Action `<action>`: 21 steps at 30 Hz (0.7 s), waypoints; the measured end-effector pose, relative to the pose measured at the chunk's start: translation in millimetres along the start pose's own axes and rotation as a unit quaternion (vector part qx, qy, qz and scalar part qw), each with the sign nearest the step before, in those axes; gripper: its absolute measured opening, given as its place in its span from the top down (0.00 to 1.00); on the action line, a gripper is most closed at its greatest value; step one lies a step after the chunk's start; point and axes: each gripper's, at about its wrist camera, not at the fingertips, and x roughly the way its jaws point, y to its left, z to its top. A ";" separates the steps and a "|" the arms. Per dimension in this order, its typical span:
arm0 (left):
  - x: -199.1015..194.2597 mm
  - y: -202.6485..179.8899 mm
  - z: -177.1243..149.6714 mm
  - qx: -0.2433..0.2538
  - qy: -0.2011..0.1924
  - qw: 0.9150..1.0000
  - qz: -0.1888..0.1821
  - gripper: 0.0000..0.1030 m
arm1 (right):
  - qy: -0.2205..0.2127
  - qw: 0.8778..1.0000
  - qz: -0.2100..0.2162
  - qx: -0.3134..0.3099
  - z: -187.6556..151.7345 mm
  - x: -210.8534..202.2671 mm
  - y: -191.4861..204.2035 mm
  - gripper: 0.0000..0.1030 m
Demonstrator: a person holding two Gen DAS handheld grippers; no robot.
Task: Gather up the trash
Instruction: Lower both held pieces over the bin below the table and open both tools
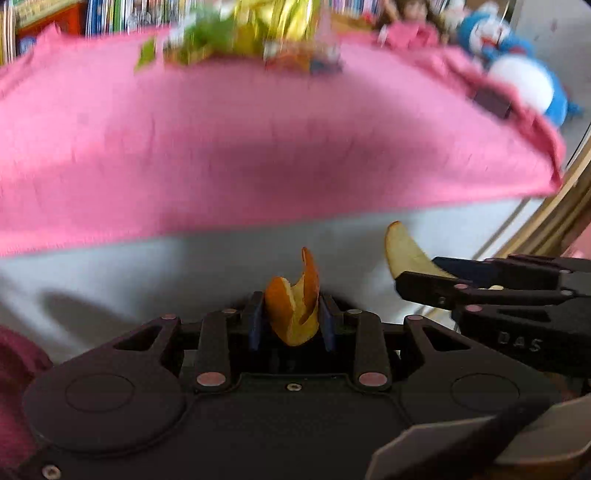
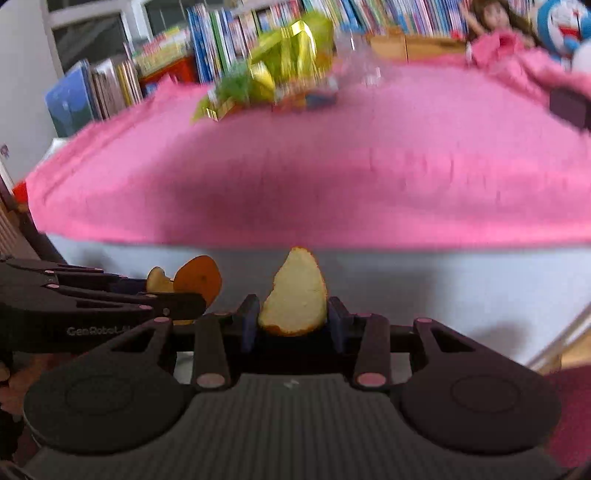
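My left gripper (image 1: pixel 292 319) is shut on a curled orange peel (image 1: pixel 295 308), orange outside, yellow inside. My right gripper (image 2: pixel 293 319) is shut on a second peel piece (image 2: pixel 295 295), its pale inner side facing the camera. In the left wrist view the right gripper (image 1: pixel 424 275) reaches in from the right with that peel (image 1: pixel 400 249). In the right wrist view the left gripper (image 2: pixel 177 295) reaches in from the left with its orange peel (image 2: pixel 199 278). Both hang side by side in front of a table with a pink cloth (image 1: pixel 258 147). A blurred heap of green and gold wrappers (image 2: pixel 284 62) lies at its far side.
The table's white side (image 2: pixel 406 288) faces me below the cloth. Behind the table stand shelves of books (image 2: pixel 229 40), a doll (image 1: pixel 410 26) and a blue and white plush toy (image 1: pixel 517 62). A dark small object (image 1: pixel 493 101) lies at the cloth's right edge. Wooden rails (image 1: pixel 546 221) at right.
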 end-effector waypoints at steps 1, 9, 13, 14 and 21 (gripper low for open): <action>6.4 0.9 -5.4 -0.003 0.017 1.000 0.003 0.71 | 0.009 1.000 0.002 0.004 -3.5 3.3 -0.7 0.55; 30.2 3.1 -24.6 0.002 0.073 0.997 0.016 0.66 | 0.050 0.999 -0.004 0.009 -19.5 21.5 -3.1 0.53; 30.3 3.1 -25.7 0.003 0.077 0.997 0.025 0.56 | 0.052 0.999 -0.003 0.011 -17.9 24.0 -3.5 0.50; 30.0 2.8 -25.3 0.006 0.074 0.997 0.027 0.53 | 0.052 0.999 -0.002 0.011 -17.1 24.1 -2.8 0.41; 31.5 -1.5 -13.4 0.020 0.062 0.997 0.048 0.38 | 0.046 0.999 -0.001 0.012 -14.0 26.4 -1.7 0.37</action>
